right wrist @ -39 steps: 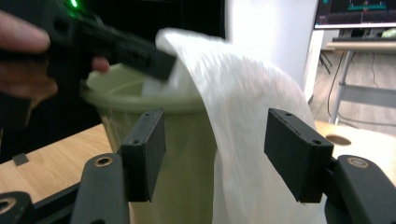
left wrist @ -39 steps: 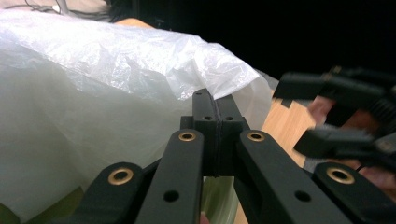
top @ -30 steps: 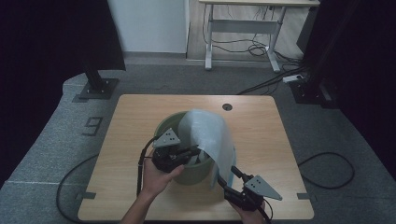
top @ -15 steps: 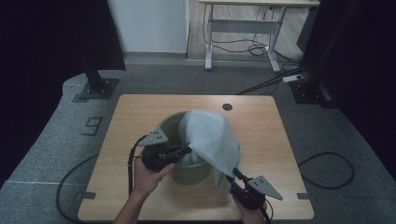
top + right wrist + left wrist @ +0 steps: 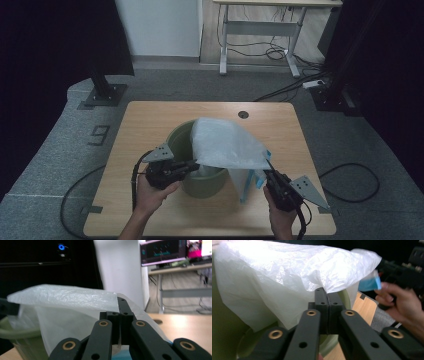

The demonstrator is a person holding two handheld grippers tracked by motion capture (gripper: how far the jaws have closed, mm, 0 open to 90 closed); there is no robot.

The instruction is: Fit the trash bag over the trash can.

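A round green bin (image 5: 201, 186) stands mid-table. A thin white plastic bag (image 5: 225, 144) with a blue edge (image 5: 260, 181) is stretched over its mouth. At the bin's left rim my left gripper (image 5: 196, 164) is shut on the bag's edge; its jaws have just been opening slightly, with the film still between the pads. In the left gripper view the tips (image 5: 327, 293) pinch the bag (image 5: 274, 277) over the bin (image 5: 224, 335). My right gripper (image 5: 268, 168), to the right of the bin, has just been closing on the bag's other edge. Its jaws (image 5: 120, 312) grip the bag (image 5: 65, 302).
The wooden table (image 5: 150, 120) has a cable hole (image 5: 243, 114) behind the bin. Cables trail off both grippers over the front edge. On the floor beyond are a stand base (image 5: 102, 95) and a desk (image 5: 260, 25) with wires.
The bag, hanging narrow and upright before, is now pulled out flat over the bin. My right gripper rose and shut on its right edge. My left hand shifted a little left.
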